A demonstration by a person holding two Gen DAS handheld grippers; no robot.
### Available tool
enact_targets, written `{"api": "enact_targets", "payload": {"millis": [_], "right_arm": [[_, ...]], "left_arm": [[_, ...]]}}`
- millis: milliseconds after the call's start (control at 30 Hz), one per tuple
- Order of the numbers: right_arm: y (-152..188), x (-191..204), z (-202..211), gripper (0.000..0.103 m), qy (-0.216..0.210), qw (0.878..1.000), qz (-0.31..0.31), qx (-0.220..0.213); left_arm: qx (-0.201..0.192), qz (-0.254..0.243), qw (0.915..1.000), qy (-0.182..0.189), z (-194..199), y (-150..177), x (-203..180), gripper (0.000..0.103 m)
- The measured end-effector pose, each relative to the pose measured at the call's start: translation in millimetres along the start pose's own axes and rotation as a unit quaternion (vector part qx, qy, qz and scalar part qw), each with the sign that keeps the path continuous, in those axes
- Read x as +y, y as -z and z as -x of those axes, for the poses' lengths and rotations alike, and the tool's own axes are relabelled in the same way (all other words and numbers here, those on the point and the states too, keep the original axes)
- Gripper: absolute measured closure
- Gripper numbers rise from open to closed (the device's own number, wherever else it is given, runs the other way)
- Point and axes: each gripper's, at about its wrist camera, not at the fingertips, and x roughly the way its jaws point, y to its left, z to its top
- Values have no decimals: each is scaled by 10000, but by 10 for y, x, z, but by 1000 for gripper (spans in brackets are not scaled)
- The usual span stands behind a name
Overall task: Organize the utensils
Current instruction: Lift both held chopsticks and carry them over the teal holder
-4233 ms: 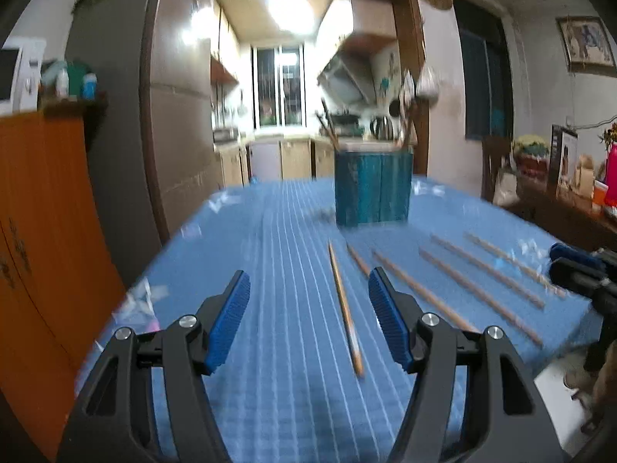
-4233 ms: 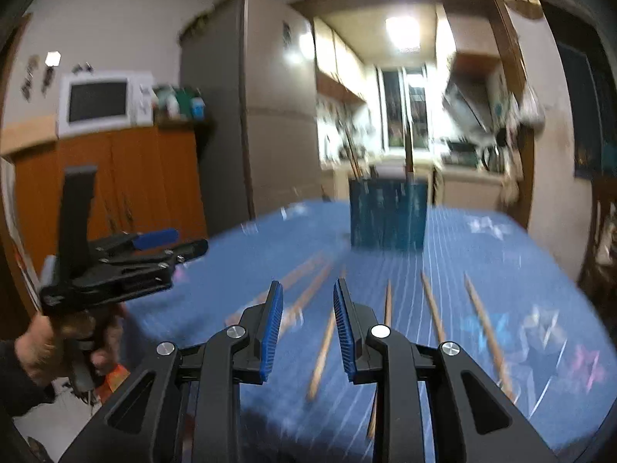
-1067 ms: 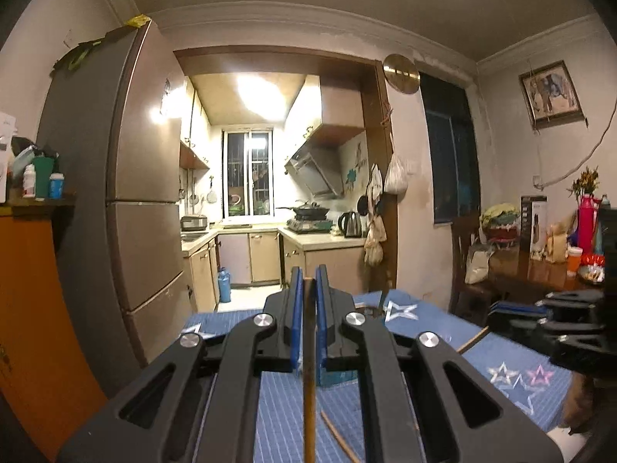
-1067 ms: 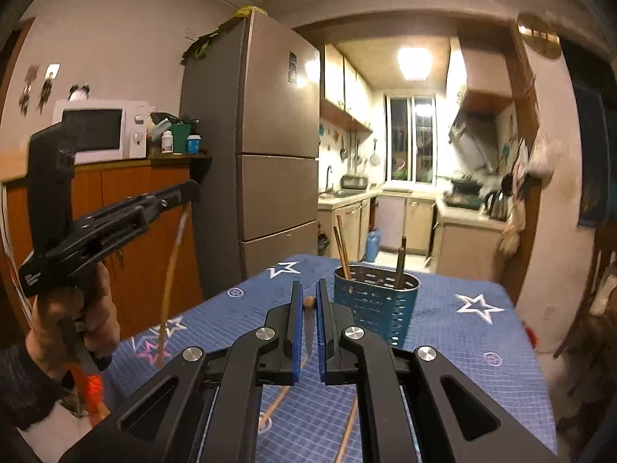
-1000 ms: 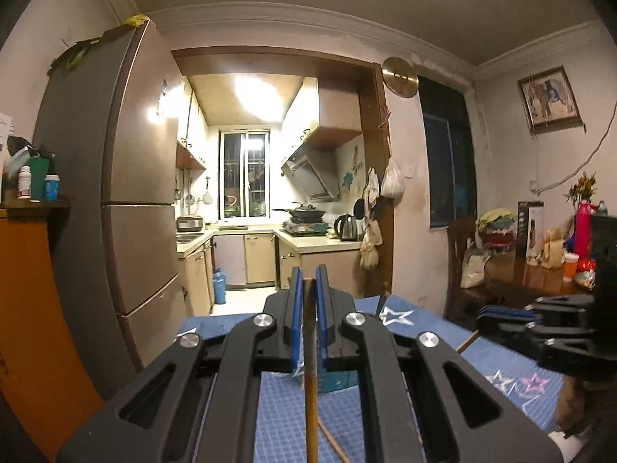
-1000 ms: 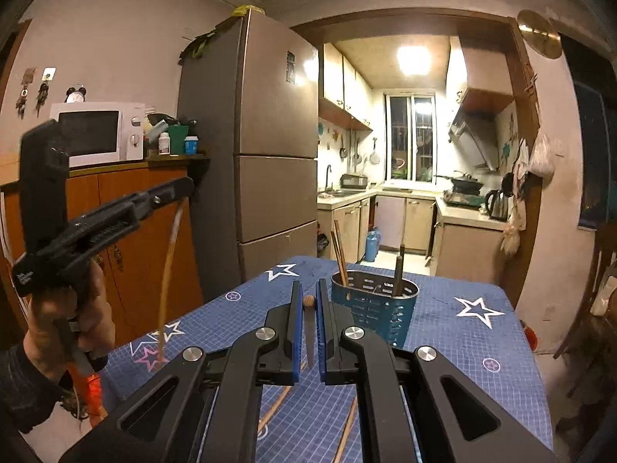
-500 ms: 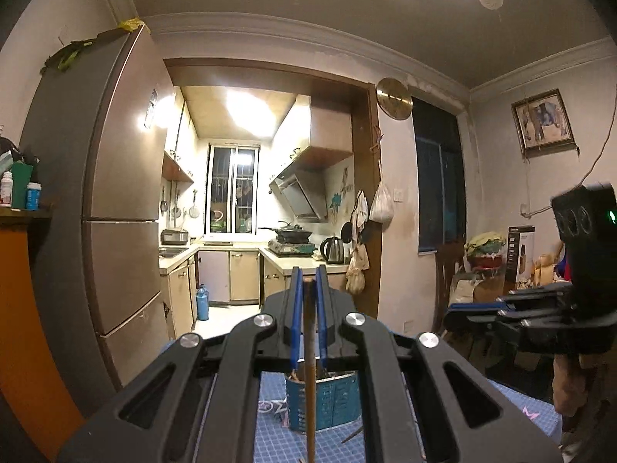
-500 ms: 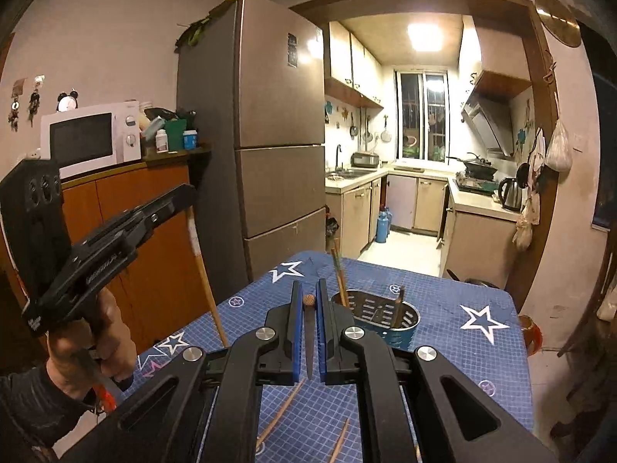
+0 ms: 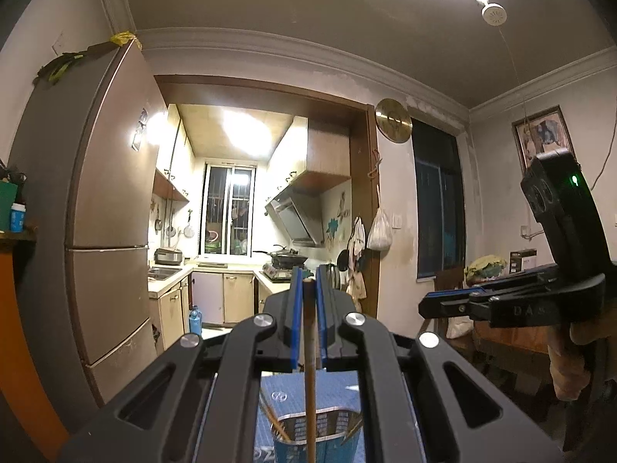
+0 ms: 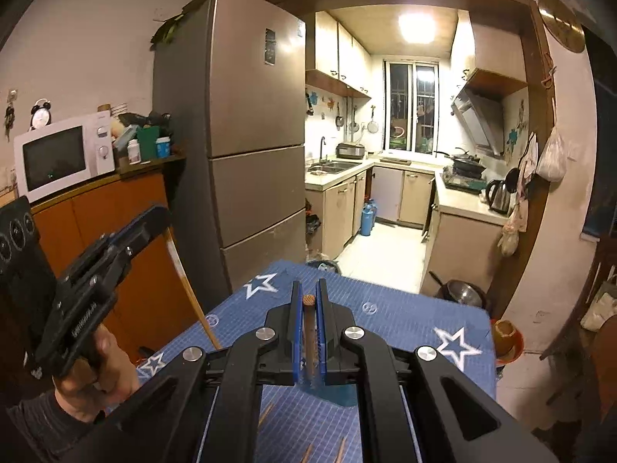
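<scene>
My left gripper (image 9: 307, 283) is shut on a wooden chopstick (image 9: 309, 366) that hangs straight down over the blue slotted utensil holder (image 9: 335, 441), which has other sticks in it. My right gripper (image 10: 308, 301) is shut on another chopstick (image 10: 309, 332), held upright above the holder (image 10: 331, 391). In the right wrist view the left gripper (image 10: 154, 218) shows at left with its chopstick (image 10: 189, 289) slanting down. More chopsticks (image 10: 266, 413) lie on the blue star-patterned tablecloth (image 10: 405, 320).
A tall fridge (image 10: 246, 135) and an orange cabinet (image 10: 127, 239) with a microwave (image 10: 61, 154) stand left of the table. The kitchen doorway lies beyond. A wooden chair and side table (image 9: 501, 339) stand at right.
Both grippers have risen and moved forward over the holder, each keeping its chopstick. The left chopstick now hangs above the holder's opening.
</scene>
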Motion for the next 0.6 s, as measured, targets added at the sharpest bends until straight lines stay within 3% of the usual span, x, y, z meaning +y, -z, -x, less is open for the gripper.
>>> {"api": "enact_targets", "payload": {"millis": [200, 600], "right_arm": [[-262, -157, -192, 95, 212, 9998, 17, 20], [-221, -495, -649, 96, 260, 9991, -109, 329]], "left_arm": [[2, 6, 10000, -20, -315, -25, -13, 98], [-230, -33, 9997, -58, -758, 274, 40, 98]]}}
